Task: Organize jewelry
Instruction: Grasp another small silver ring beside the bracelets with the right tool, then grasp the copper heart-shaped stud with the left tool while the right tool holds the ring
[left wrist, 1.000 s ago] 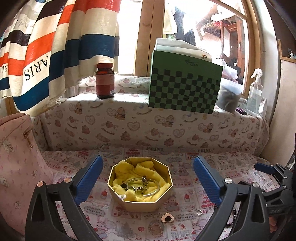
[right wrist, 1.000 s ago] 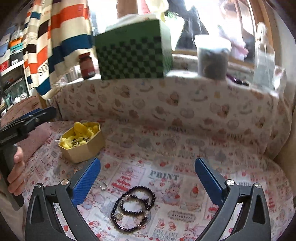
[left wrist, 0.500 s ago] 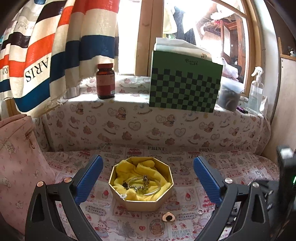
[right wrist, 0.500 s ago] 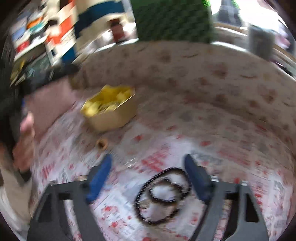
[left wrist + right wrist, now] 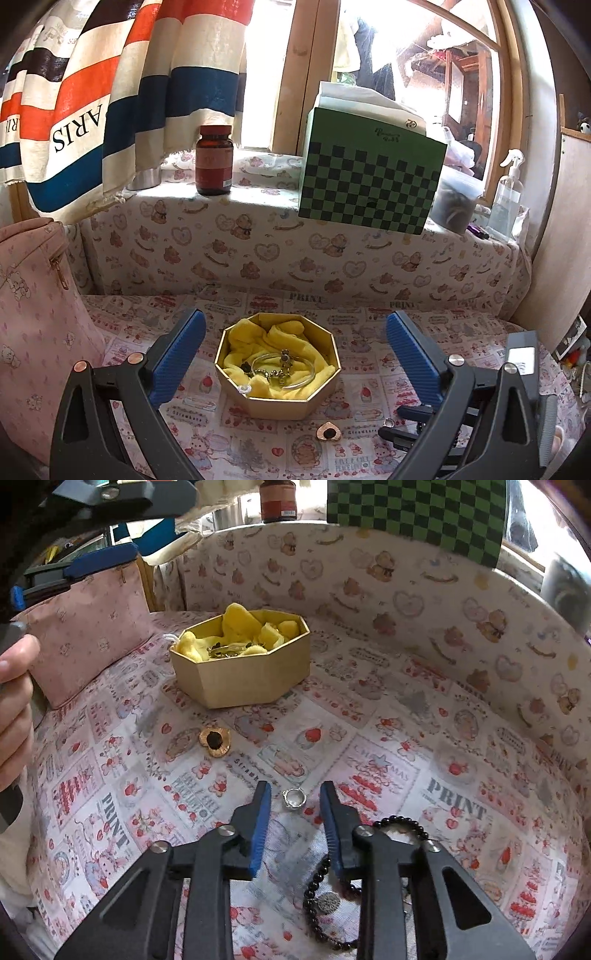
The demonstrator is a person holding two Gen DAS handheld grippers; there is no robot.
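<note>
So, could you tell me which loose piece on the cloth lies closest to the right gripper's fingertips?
The small silver ring, just ahead of the right gripper. The gold heart piece lies farther off, toward the box.

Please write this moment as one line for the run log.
right hand-held gripper: open, fingertips flanking silver ring, not gripped | left hand-held gripper: open, facing gold box | heart brooch, bead bracelet: on cloth

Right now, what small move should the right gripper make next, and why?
Probably ease the right gripper forward and close on the silver ring: its jaws are open, the ring lies on the cloth just at the fingertips, not yet gripped.
</note>
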